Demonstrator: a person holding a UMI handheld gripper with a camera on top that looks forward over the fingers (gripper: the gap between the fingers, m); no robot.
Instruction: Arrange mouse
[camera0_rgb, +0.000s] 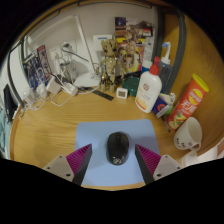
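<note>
A black computer mouse (118, 147) lies on a light blue mouse mat (100, 135) on the wooden desk (45, 130). My gripper (113, 158) is open, its two fingers with pink pads (79, 158) set wide apart at either side of the mouse. The mouse rests on the mat between the fingers, with a clear gap on both sides. It sits a little right of the midline, nearer the right pad (148, 157).
Beyond the mat stand a white glue bottle with an orange cap (148, 88), a tall orange can (188, 102), a white cup (187, 133) and small packets (164, 105). Cables and white adapters (55, 88) lie at the far left; clutter lines the back wall.
</note>
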